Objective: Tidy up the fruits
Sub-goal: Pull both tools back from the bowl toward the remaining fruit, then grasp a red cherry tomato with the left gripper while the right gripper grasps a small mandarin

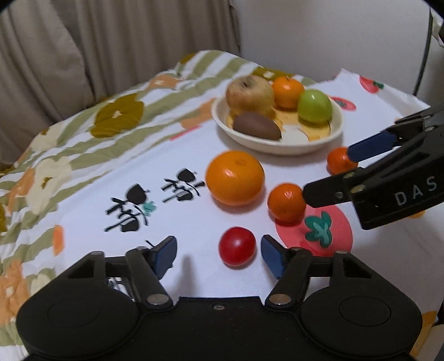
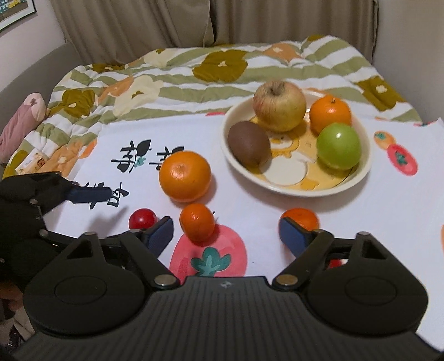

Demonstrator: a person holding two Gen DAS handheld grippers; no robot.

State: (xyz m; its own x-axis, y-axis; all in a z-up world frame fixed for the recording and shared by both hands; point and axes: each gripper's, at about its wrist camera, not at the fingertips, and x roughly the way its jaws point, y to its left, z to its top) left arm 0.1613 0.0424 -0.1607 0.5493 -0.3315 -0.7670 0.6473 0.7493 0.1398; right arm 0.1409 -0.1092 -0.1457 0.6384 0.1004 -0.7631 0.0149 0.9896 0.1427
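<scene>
A cream plate (image 1: 313, 141) (image 2: 358, 177) holds a yellowish apple (image 2: 279, 105), an orange (image 2: 330, 111), a green apple (image 2: 338, 145) and a kiwi (image 2: 248, 145). On the white printed cloth lie a big orange (image 1: 234, 177) (image 2: 184, 176), two small tangerines and a red tomato (image 1: 237, 246) (image 2: 142, 218). My left gripper (image 1: 219, 255) is open, with the tomato between its fingers near the right pad and clear of the left one. My right gripper (image 2: 227, 234) is open, with one tangerine (image 2: 197, 222) (image 1: 285, 202) between its fingers. The other tangerine (image 2: 301, 218) (image 1: 340, 163) sits just past its right finger.
A flowered quilt (image 2: 172, 75) covers the surface behind and left of the cloth. Beige curtains (image 2: 194, 22) hang at the back. A pink soft toy (image 2: 22, 125) and a small box (image 2: 30, 163) lie at the far left. The two grippers are close side by side.
</scene>
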